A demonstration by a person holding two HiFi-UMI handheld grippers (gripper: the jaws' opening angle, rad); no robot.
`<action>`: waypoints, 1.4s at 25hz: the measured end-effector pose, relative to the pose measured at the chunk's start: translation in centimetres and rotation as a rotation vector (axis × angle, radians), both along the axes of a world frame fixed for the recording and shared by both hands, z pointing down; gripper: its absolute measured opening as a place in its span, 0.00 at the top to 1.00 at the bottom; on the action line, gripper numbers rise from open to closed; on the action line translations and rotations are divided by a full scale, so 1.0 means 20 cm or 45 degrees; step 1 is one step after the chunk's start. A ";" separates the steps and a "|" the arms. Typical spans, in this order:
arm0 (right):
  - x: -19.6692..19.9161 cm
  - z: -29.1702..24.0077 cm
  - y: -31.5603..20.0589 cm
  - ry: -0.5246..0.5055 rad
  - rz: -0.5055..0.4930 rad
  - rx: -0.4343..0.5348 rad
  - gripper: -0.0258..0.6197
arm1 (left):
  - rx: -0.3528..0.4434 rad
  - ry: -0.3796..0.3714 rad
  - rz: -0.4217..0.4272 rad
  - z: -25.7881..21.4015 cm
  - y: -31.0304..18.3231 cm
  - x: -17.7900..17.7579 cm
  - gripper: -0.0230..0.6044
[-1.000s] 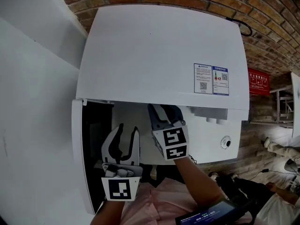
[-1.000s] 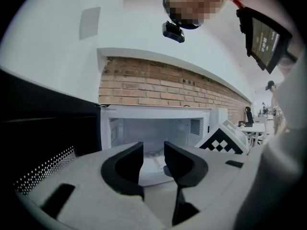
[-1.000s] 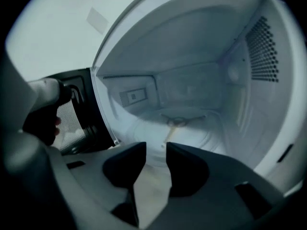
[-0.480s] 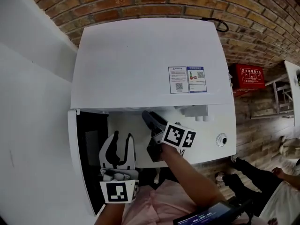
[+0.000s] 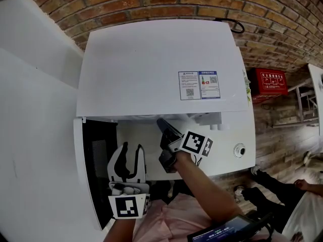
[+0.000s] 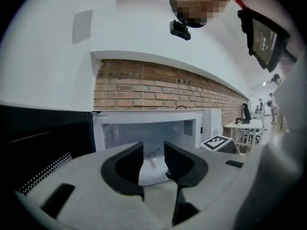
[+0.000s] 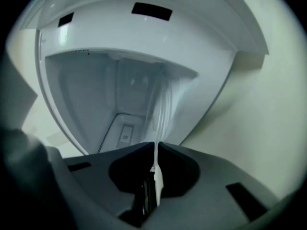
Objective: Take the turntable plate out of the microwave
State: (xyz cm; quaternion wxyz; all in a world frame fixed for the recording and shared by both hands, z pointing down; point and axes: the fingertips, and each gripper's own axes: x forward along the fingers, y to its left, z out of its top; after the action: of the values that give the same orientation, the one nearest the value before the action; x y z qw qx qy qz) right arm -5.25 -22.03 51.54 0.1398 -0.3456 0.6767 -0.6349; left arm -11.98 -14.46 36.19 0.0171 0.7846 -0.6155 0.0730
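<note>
The white microwave stands with its door swung open to the left. My right gripper, rolled on its side, reaches into the cavity. In the right gripper view the glass turntable plate shows edge-on, and the right gripper is closing its jaws with the plate's rim pinched between the pads. My left gripper hangs open outside the cavity, in front of the opening. Through the empty left gripper I see the plate on the cavity floor.
A brick wall runs behind the microwave and a white wall stands at its left. The control panel with a knob is right of the cavity. A red box sits on the wall farther right.
My right gripper has rolled onto its side and its jaws have come together on the plate's rim. The left gripper has stayed where it was, still open.
</note>
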 end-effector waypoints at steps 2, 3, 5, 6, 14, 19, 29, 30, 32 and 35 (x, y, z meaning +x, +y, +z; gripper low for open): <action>0.02 0.00 0.01 -0.007 0.013 -0.002 0.92 | 0.004 -0.001 0.002 0.00 0.01 0.01 0.74; 0.03 0.00 0.02 -0.010 0.016 -0.006 0.92 | 0.004 -0.003 0.002 0.00 0.01 0.01 0.74; 0.03 0.00 0.05 -0.020 0.016 -0.015 0.92 | 0.003 -0.004 0.003 0.00 0.02 0.01 0.74; 0.03 0.00 0.07 -0.025 0.012 -0.020 0.92 | 0.002 -0.004 0.003 0.00 0.02 0.01 0.74; 0.05 -0.01 0.19 -0.035 -0.004 0.005 0.91 | -0.001 0.001 0.011 0.00 0.02 0.02 0.74; 0.00 0.03 0.09 -0.097 -0.007 0.059 0.71 | -0.012 0.006 0.016 0.00 0.02 0.03 0.74; -0.03 0.01 0.02 -0.181 -0.016 0.106 0.89 | -0.022 -0.011 -0.002 0.02 0.00 -0.02 0.74; -0.03 0.00 0.04 -0.186 -0.022 0.106 0.89 | -0.021 -0.009 0.000 0.02 0.00 -0.01 0.74; -0.02 0.00 0.08 -0.199 -0.029 0.107 0.89 | -0.017 -0.004 0.006 0.02 0.00 -0.01 0.74; 0.01 -0.02 0.13 -0.217 -0.040 0.163 0.89 | -0.025 0.013 0.016 0.03 -0.01 0.01 0.74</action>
State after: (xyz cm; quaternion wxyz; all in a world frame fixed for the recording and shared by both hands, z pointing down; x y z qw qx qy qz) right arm -5.03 -19.47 51.14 0.2088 -0.2700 0.7068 -0.6196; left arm -11.84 -14.64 36.76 0.0272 0.7886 -0.6096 0.0752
